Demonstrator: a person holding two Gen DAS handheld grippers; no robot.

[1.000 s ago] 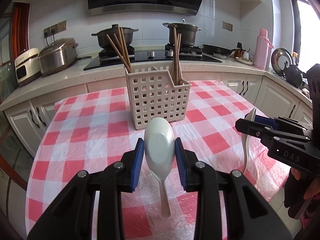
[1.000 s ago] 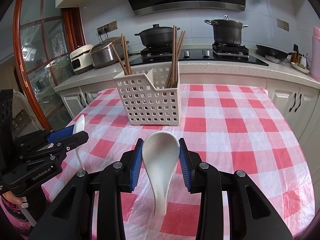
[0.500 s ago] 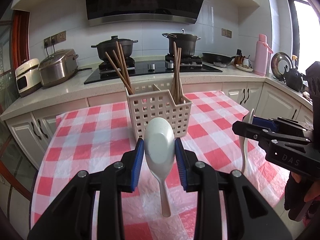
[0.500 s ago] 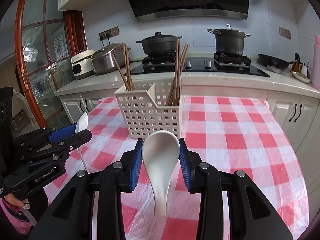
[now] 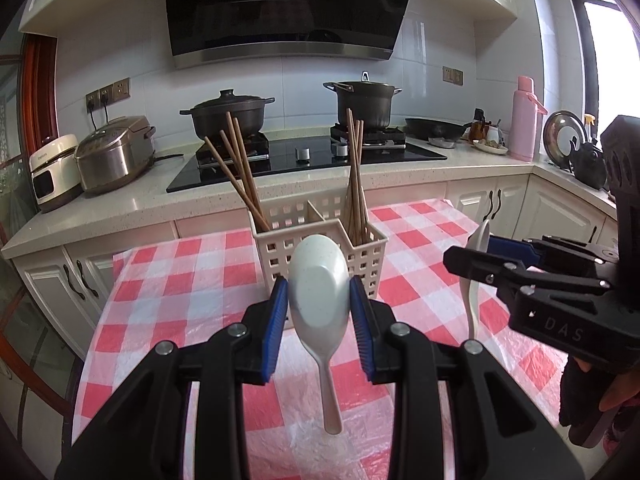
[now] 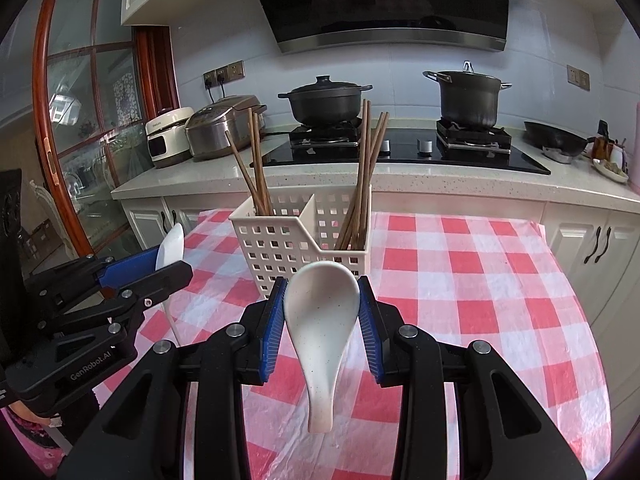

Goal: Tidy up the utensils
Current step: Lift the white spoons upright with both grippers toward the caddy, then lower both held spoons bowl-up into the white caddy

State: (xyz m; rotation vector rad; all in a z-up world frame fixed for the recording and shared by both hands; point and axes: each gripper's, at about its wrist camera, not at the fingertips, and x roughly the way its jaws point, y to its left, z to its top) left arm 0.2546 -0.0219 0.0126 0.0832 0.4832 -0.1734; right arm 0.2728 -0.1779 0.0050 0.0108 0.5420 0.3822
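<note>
1. Both grippers had risen since the earlier frame; basket sat lower, dead ahead.
2. Left spoon, pinched by left gripper, hung handle-down (bowl uppermost).
3. Right spoon, pinched likewise in right gripper; neither nearer.

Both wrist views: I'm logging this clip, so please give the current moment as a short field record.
left gripper: shut on a white spoon, bowl up, handle hanging down
right gripper: shut on a second white spoon, same pose
utensil basket: white, perforated, divided, on the checked tablecloth
chopsticks: brown, standing in the basket in two bunches
spoons in basket: none visible
</note>
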